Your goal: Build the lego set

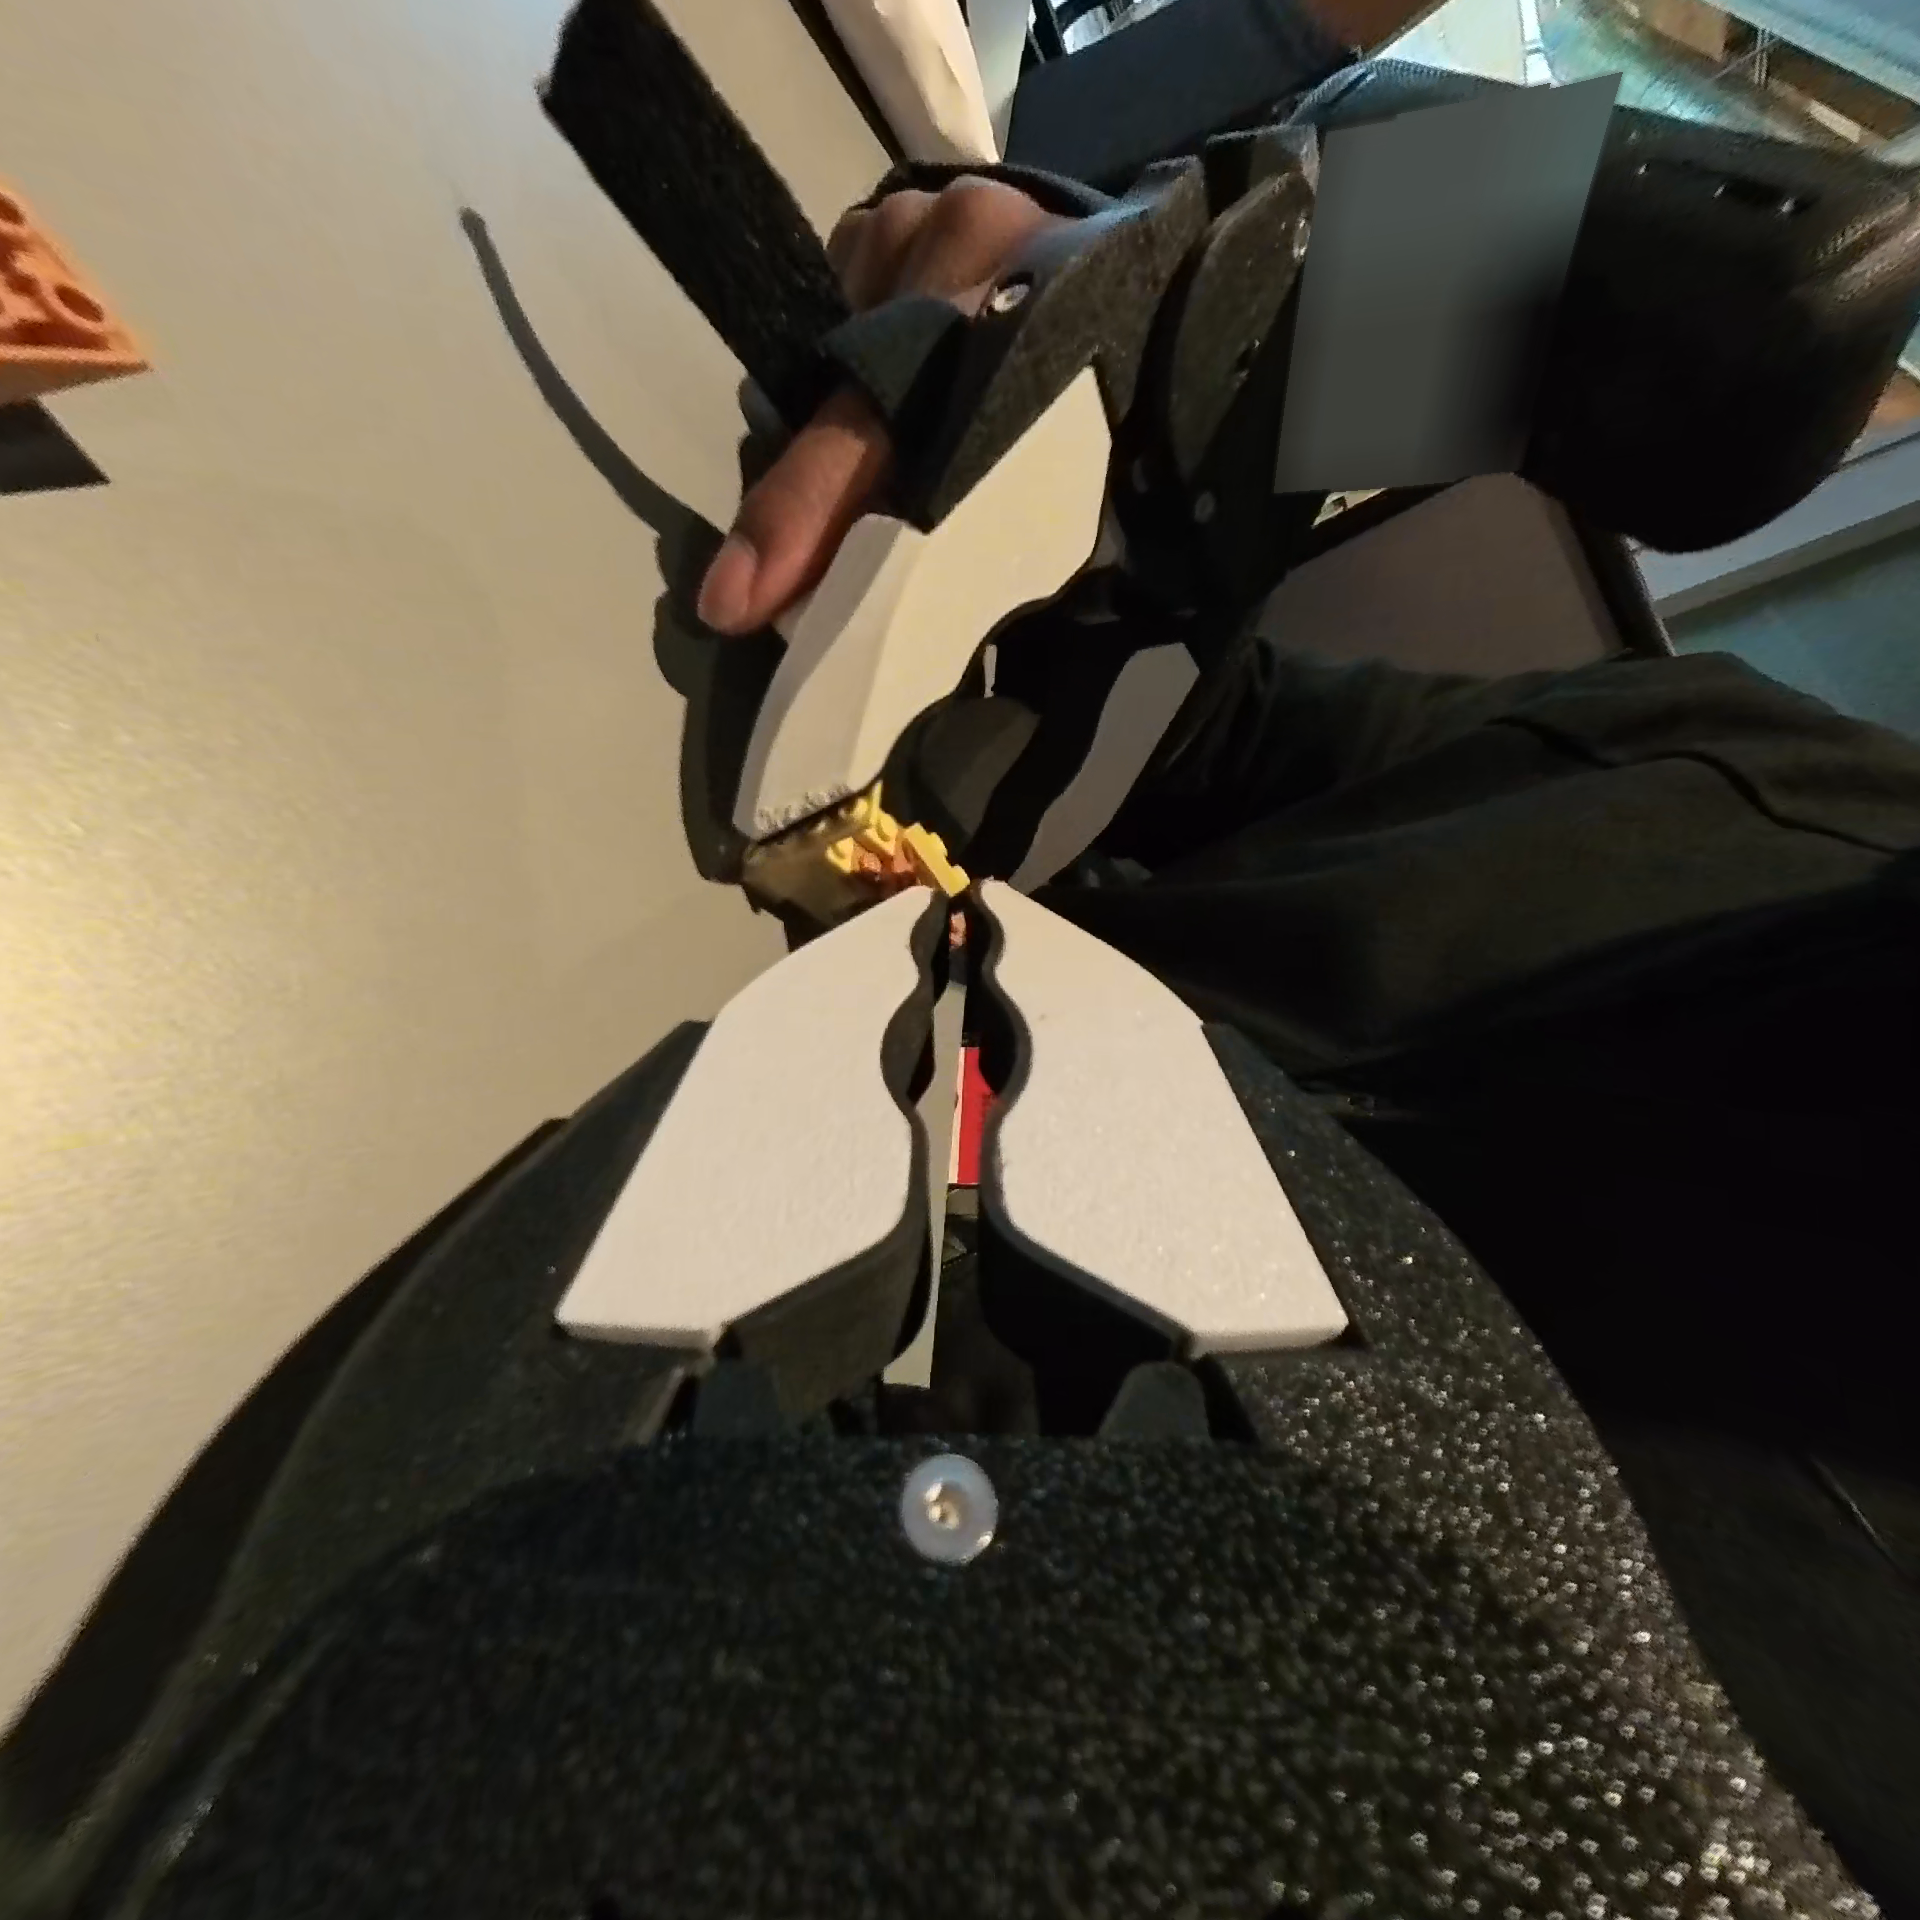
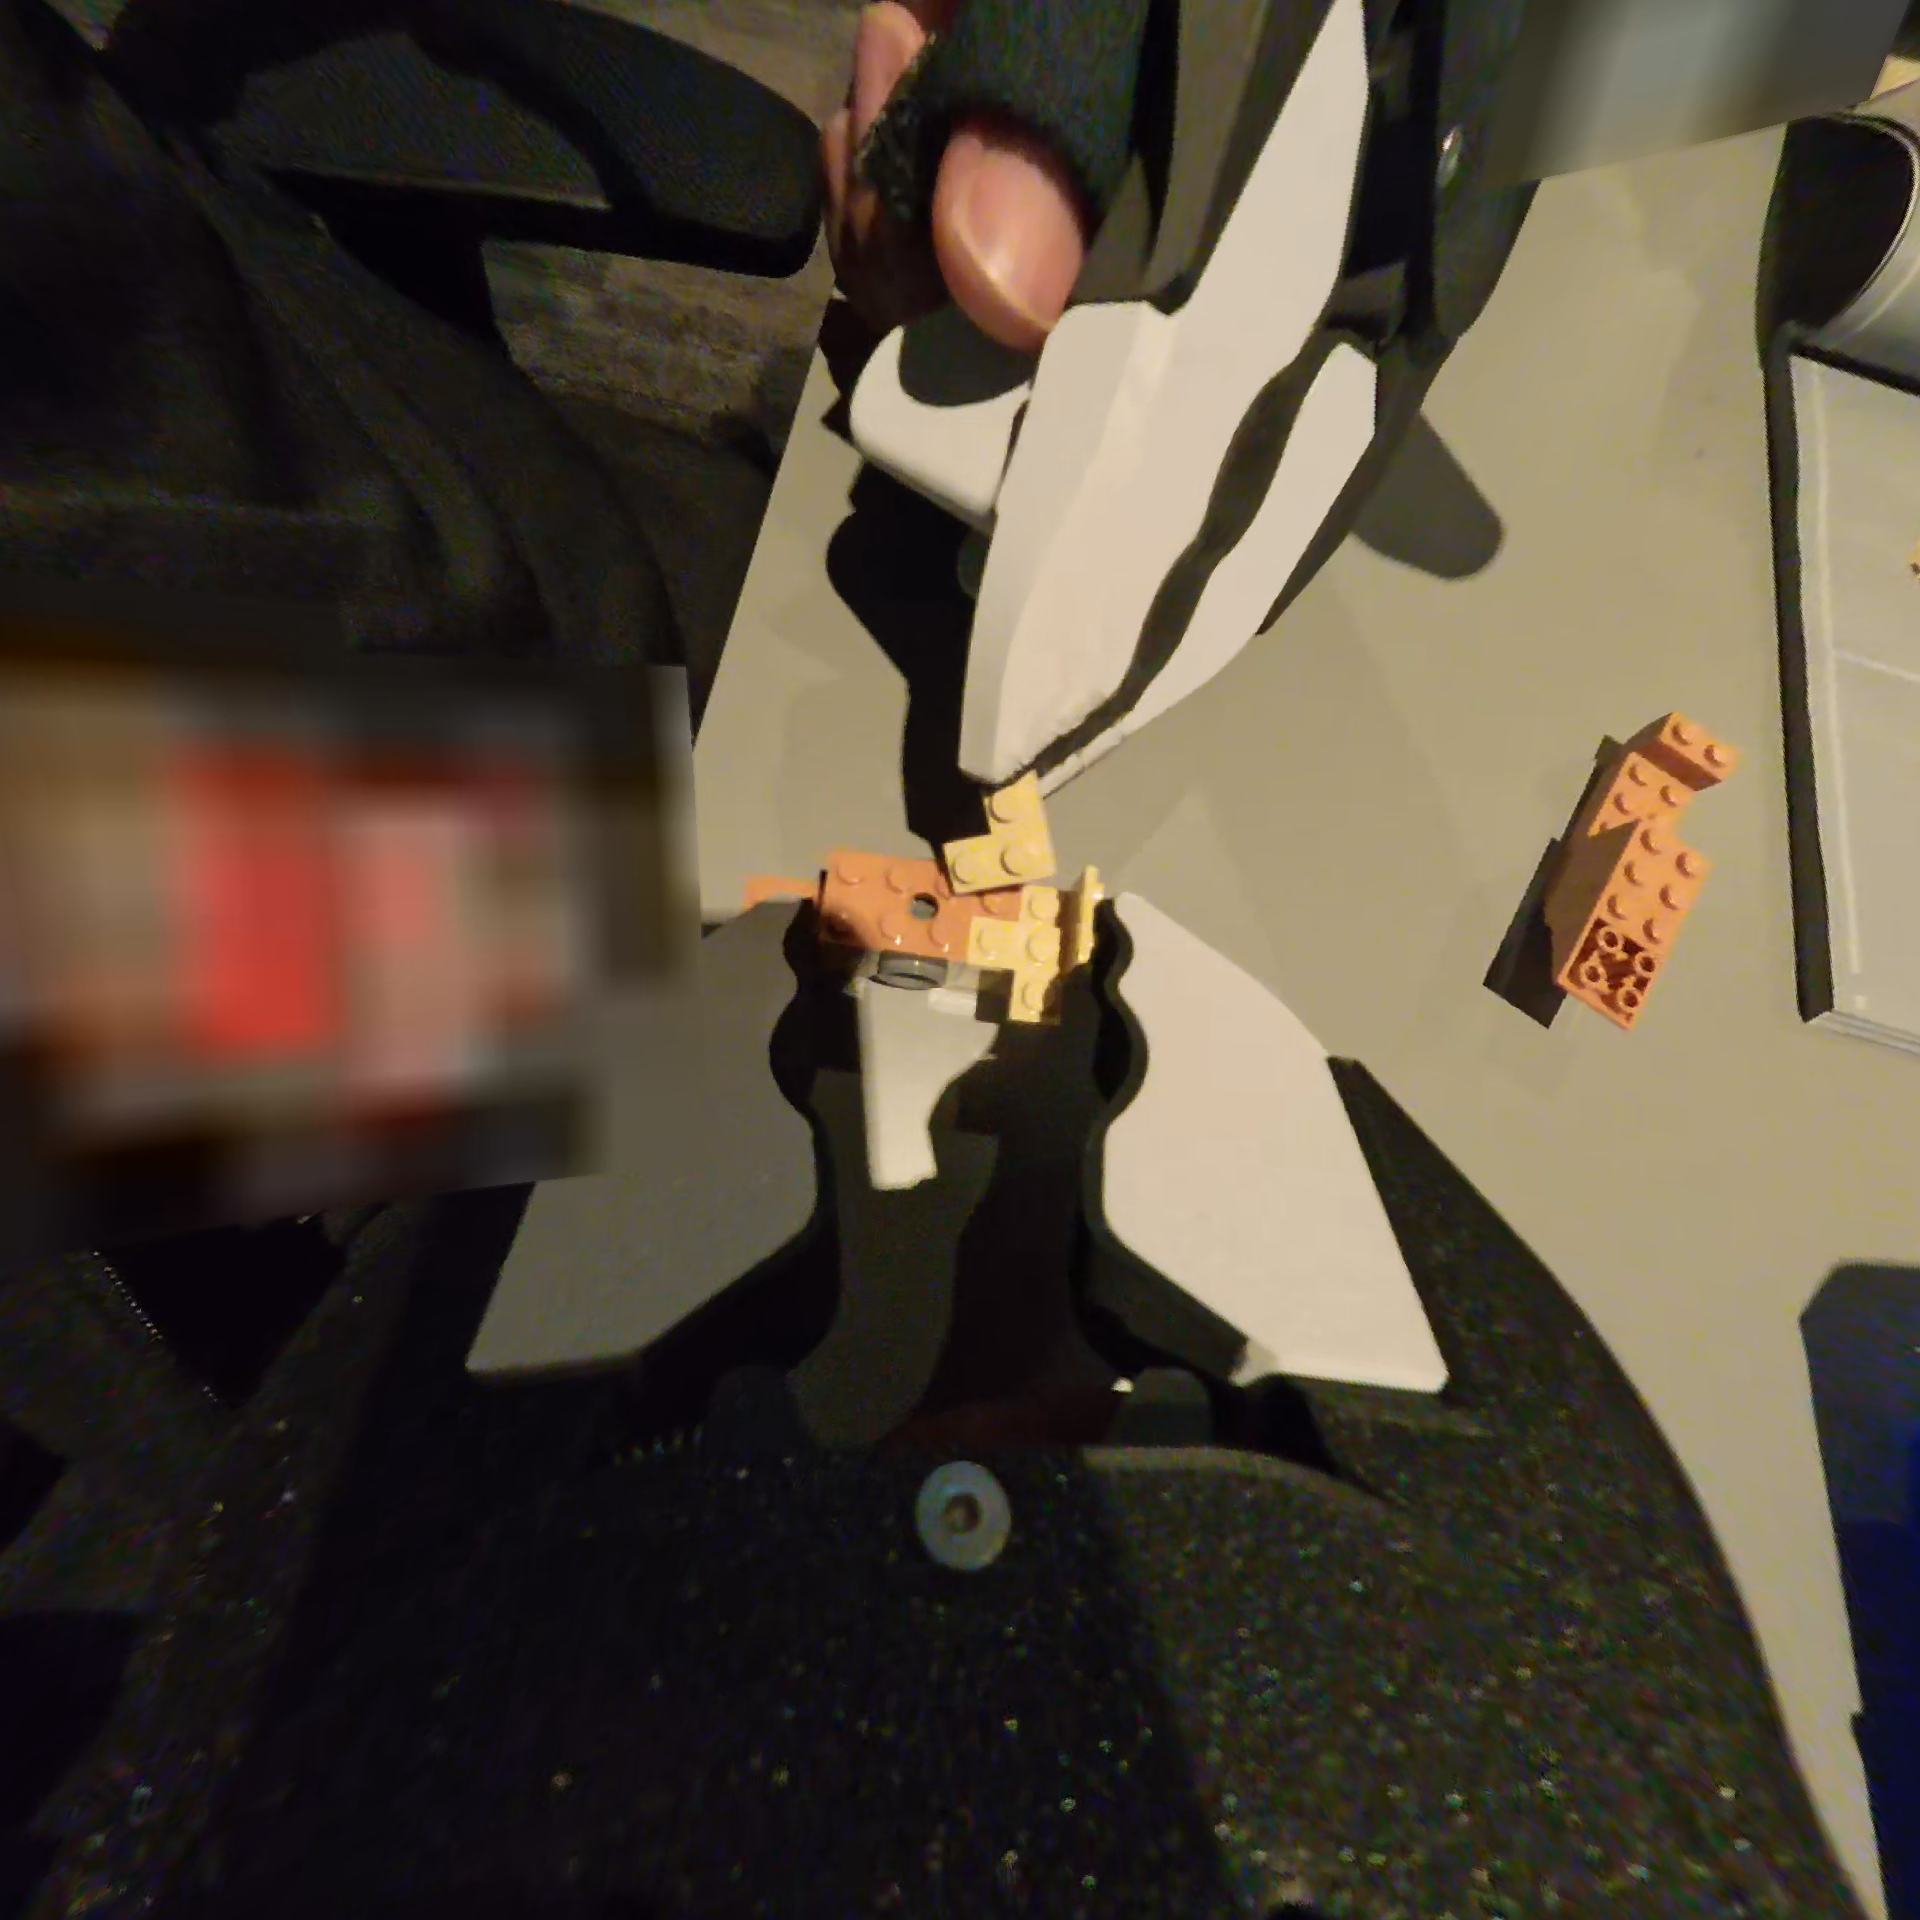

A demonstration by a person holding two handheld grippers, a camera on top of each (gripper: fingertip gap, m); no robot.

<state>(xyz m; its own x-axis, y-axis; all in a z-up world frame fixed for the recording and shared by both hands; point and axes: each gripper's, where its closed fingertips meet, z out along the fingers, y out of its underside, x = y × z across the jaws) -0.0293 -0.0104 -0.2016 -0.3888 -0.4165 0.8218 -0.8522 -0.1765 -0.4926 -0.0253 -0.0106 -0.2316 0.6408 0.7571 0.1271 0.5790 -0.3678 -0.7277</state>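
The right hand-held gripper [image 2: 951, 940] is partly closed, its two fingers clamped on either side of a small lego assembly [image 2: 935, 925]: an orange plate with a hole, tan pieces at one end and a grey part beneath. The left hand-held gripper [image 2: 1023, 774] comes in from above, its fingers closed almost tight on a tan L-shaped plate [image 2: 1003, 842], which sits against the top of the assembly's tan end. In the left wrist view the same meeting shows as yellow-tan bricks [image 1: 894, 847] pinched between the two tool tips. Both are held above the grey desk [image 2: 1299, 727]. Well apart, toward the desk's far side, an orange brick stack [image 2: 1621, 873] lies alone.
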